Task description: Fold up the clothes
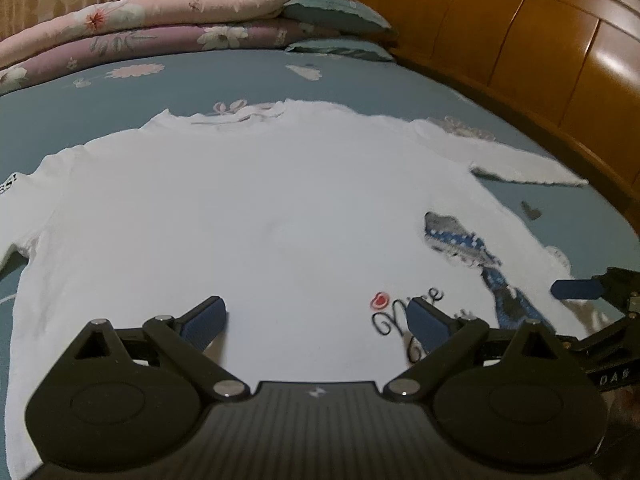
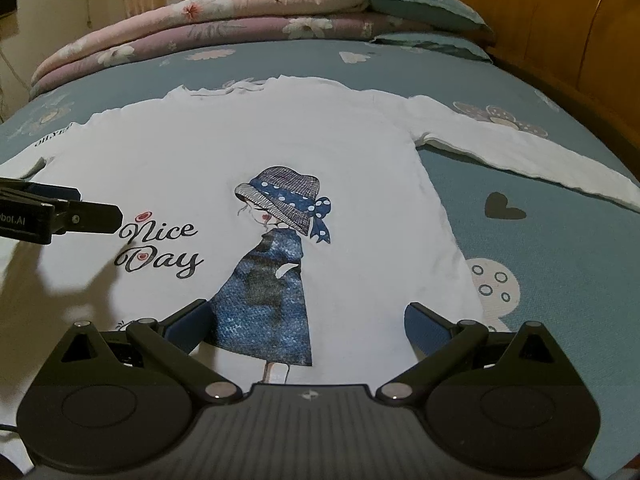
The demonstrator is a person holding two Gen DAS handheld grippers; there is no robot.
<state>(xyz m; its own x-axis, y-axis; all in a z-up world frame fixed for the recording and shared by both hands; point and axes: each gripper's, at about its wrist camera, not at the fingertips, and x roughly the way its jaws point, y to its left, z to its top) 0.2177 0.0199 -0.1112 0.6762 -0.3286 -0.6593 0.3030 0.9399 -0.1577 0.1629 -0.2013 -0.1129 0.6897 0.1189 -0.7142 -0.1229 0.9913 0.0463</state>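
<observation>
A white long-sleeved shirt (image 1: 248, 208) (image 2: 168, 152) lies flat, front up, on the blue bedsheet (image 2: 560, 264). It carries a print of a girl in a hat (image 2: 276, 264) and the words "Nice Day" (image 2: 160, 248). One sleeve (image 2: 520, 152) stretches to the right. My left gripper (image 1: 320, 320) hovers open over the shirt's lower middle, nothing between its fingers. My right gripper (image 2: 306, 324) stands open over the hem by the girl print, also holding nothing. Each gripper shows at the edge of the other's view: the right one (image 1: 580, 290), the left one (image 2: 80, 212).
Folded floral quilts (image 2: 224, 20) and teal pillows (image 2: 428, 4) are stacked at the far end of the bed. A wooden headboard (image 1: 540, 48) runs along the right side. Bare sheet (image 2: 580, 280) lies to the right of the shirt.
</observation>
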